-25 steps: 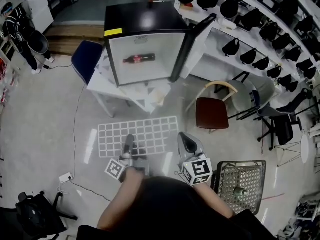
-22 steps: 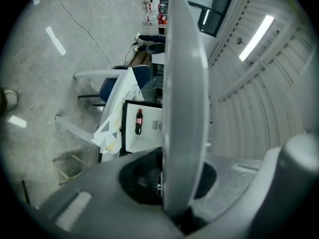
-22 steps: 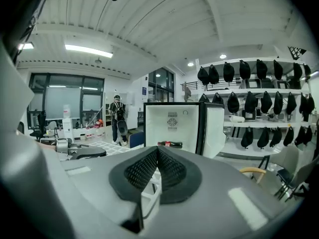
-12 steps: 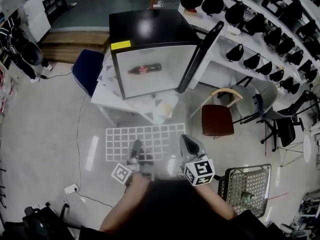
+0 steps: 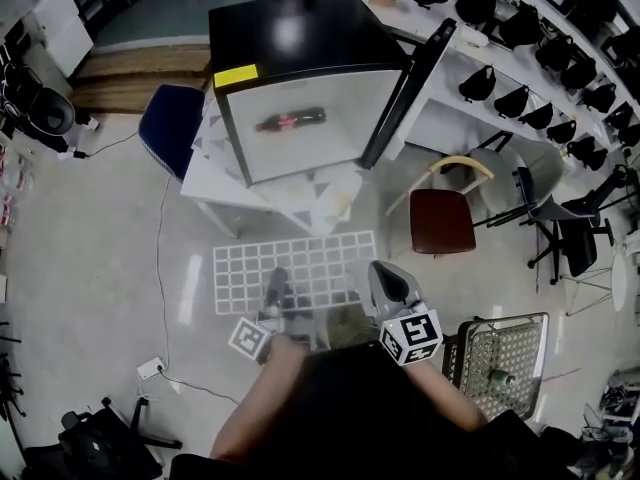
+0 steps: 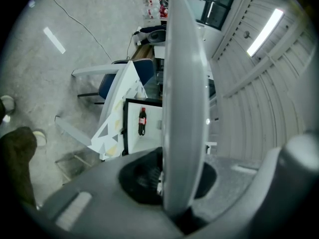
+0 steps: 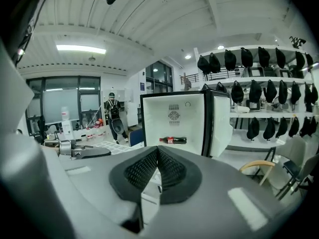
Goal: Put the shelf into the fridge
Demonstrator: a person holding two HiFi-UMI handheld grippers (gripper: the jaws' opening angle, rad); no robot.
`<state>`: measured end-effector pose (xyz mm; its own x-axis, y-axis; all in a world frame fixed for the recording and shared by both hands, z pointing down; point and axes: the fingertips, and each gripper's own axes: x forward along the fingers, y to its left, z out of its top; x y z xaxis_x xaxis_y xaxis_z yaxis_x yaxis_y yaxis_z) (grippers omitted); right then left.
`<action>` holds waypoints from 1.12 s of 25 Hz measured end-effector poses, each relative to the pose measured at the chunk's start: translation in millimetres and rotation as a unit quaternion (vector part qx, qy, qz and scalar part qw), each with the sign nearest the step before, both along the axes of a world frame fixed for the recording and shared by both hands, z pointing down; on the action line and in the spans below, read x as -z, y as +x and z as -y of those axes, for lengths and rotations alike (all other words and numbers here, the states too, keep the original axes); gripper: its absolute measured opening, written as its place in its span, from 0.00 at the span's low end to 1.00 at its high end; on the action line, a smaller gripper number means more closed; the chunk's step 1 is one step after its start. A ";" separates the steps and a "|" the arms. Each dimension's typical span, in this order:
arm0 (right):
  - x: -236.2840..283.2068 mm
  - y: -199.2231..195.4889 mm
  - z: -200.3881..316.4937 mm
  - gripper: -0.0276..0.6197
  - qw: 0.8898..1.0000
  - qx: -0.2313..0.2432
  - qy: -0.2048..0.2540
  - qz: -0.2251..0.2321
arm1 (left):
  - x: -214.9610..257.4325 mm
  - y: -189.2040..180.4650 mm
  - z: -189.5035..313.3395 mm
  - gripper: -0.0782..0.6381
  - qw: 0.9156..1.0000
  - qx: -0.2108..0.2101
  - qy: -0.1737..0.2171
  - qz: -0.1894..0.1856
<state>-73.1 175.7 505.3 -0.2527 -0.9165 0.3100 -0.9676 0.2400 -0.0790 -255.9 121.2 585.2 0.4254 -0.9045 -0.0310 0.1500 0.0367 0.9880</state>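
Moved a bit closer to the open fridge [image 5: 300,118], still clamping the wire shelf's [image 5: 300,263] near edge with left hand-held gripper [image 5: 275,288] and right hand-held gripper [image 5: 386,278].

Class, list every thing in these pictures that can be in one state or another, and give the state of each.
Fridge: open.
Bottle: lying on its side inside the fridge.
Shelf: outside the fridge, held flat above the floor.
Left claw: shut on the shelf.
Right claw: shut on the shelf.
Chair: empty.
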 end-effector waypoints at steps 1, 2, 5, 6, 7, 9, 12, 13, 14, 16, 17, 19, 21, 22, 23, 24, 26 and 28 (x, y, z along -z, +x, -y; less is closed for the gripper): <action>-1.0 -2.6 2.4 0.04 1.000 0.007 0.001 0.001 | -2.1 1.0 0.5 0.16 1.000 0.003 -0.004 -0.001; -1.6 -4.5 5.3 0.04 1.000 0.014 0.002 0.001 | -3.8 2.1 1.7 0.16 1.000 0.006 -0.007 -0.001; -1.4 -2.5 19.7 0.04 1.000 0.030 0.008 0.001 | -3.4 7.7 12.0 0.16 1.000 0.018 -0.004 0.001; -1.2 0.8 26.4 0.04 0.999 0.032 0.011 0.002 | -2.4 10.3 17.2 0.16 1.000 0.019 -0.003 0.004; -1.2 5.1 33.7 0.04 0.999 0.033 0.012 0.005 | -1.1 13.5 23.1 0.16 1.000 0.020 -0.001 0.008; -2.0 15.1 49.1 0.04 0.999 0.033 0.013 0.013 | 3.0 21.8 36.0 0.16 1.000 0.020 0.003 0.017; -4.8 28.6 70.5 0.04 0.999 0.036 0.014 0.021 | 3.9 32.8 56.9 0.16 0.999 0.023 0.005 0.026; -5.5 33.0 77.6 0.04 0.999 0.036 0.014 0.023 | 3.0 35.9 64.4 0.16 0.999 0.025 0.003 0.026; -5.9 37.3 84.6 0.04 0.999 0.035 0.014 0.025 | 2.0 39.2 71.7 0.16 0.999 0.027 0.000 0.026; -6.7 47.0 97.4 0.04 0.999 0.036 0.010 0.028 | 0.8 48.9 85.1 0.16 0.999 0.027 -0.003 0.028; -7.1 53.3 103.7 0.04 0.999 0.036 0.008 0.029 | 0.9 55.9 92.0 0.16 0.999 0.025 -0.002 0.030; -7.4 68.8 117.3 0.04 0.999 0.033 0.007 0.032 | 2.4 71.0 107.3 0.16 0.999 0.021 0.002 0.034; -8.1 84.0 131.4 0.04 0.999 0.030 0.008 0.036 | 3.5 83.3 123.2 0.16 0.999 0.024 0.004 0.038; -8.8 90.4 138.2 0.04 0.999 0.029 0.008 0.038 | 4.2 88.1 131.1 0.16 0.999 0.027 0.003 0.039; -9.6 96.0 144.9 0.04 0.999 0.029 0.008 0.039 | 5.6 92.6 139.0 0.16 0.999 0.031 0.002 0.040; -10.1 101.1 151.5 0.04 0.999 0.029 0.008 0.040 | 7.6 97.1 146.8 0.16 0.999 0.035 0.001 0.041; -10.1 110.8 164.6 0.04 0.999 0.028 0.009 0.041 | 12.2 106.8 161.8 0.16 0.998 0.036 0.002 0.046; -9.8 119.9 177.0 0.04 0.999 0.027 0.010 0.045 | 15.6 115.2 175.0 0.16 0.998 0.036 0.003 0.051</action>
<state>46.8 -1.3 515.1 -0.3283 -0.9065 0.2655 -0.9422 0.2941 -0.1606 -140.7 -53.8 569.5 0.3611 -0.9325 0.0032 0.0511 0.0232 0.9984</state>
